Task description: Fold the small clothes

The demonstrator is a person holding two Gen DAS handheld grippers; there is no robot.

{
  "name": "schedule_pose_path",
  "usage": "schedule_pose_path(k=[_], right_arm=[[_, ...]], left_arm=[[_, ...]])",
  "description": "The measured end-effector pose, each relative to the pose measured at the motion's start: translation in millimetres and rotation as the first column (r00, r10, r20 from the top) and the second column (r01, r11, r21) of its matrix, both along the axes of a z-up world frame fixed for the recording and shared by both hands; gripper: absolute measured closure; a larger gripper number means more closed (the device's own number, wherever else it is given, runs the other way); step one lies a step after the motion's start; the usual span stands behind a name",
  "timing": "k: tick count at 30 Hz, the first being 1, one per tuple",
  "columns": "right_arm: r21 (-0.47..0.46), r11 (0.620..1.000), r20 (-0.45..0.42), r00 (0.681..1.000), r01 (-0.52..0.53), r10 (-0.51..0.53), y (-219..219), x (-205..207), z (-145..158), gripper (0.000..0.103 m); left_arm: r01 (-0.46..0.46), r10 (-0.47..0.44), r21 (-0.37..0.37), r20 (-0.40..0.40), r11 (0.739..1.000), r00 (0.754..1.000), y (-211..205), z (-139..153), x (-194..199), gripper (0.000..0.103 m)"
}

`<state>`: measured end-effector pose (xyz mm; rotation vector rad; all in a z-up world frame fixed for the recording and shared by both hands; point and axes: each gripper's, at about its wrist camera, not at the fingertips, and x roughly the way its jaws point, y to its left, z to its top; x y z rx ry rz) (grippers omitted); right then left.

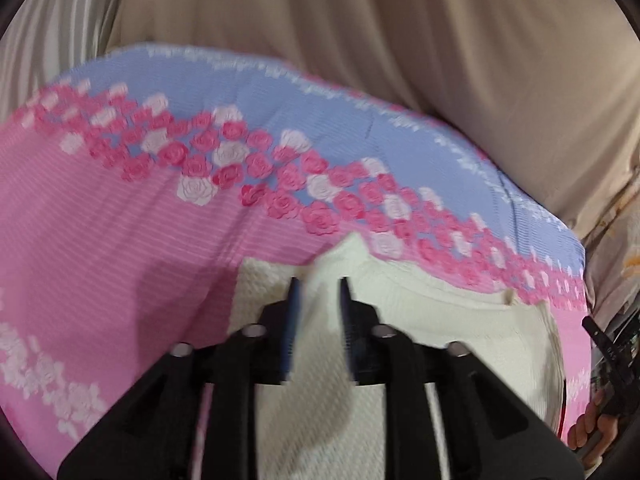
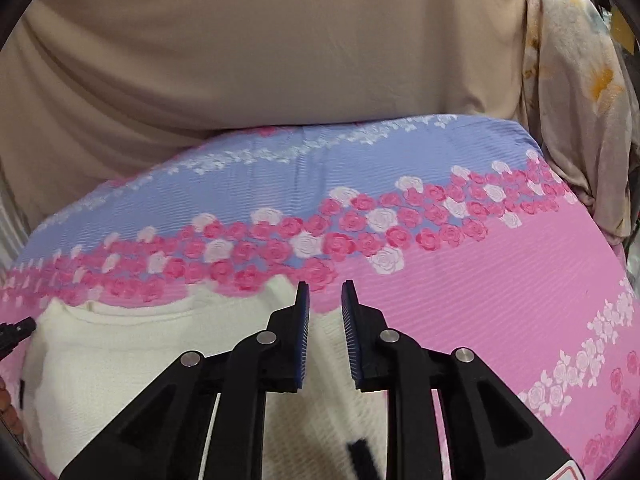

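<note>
The cream garment (image 2: 120,360) lies flat on the pink floral bedsheet (image 2: 480,280). The left claw (image 1: 318,284) and right claw (image 2: 325,286) hover above it, jaws narrowly parted, gripping nothing.

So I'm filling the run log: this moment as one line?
step: fold | item: white garment on floral sheet | left gripper: open above it | right gripper: open, nothing held

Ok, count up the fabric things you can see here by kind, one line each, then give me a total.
Cream knit garment: 1
Pink and blue rose-print bedspread: 1
Beige curtain: 1
Pale floral cloth: 1
Total: 4
</note>
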<state>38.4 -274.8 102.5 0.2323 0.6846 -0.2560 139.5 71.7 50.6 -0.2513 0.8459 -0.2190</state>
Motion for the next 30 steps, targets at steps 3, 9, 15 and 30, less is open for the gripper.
schedule_pose_path(k=[3,9,15,30], right_arm=[[-0.001,0.985,-0.048,0.984,-0.174,0.174,62,-16,-7,0.083],[0.079,0.941,-0.212,0.917,-0.330,0.339,126,-25,-69,0.084],[0.117,0.927,-0.148,0.917,-0.357,0.372,134,-43,-49,0.083],[0.055,0.918,-0.190,0.899,-0.393,0.396,167,-25,-61,0.080]], left_arm=[[0.077,-0.079,0.039,0.050,0.996,0.996,-22,17,-43,0.063],[0.252,-0.243,0.098,-0.096,0.963,0.965,-65,-29,-95,0.064],[0.216,-0.206,0.134,-0.082,0.967,0.975,-66,-42,-111,0.063],[0.179,-0.172,0.118,-0.073,0.977,0.982,-53,-34,-121,0.063]])
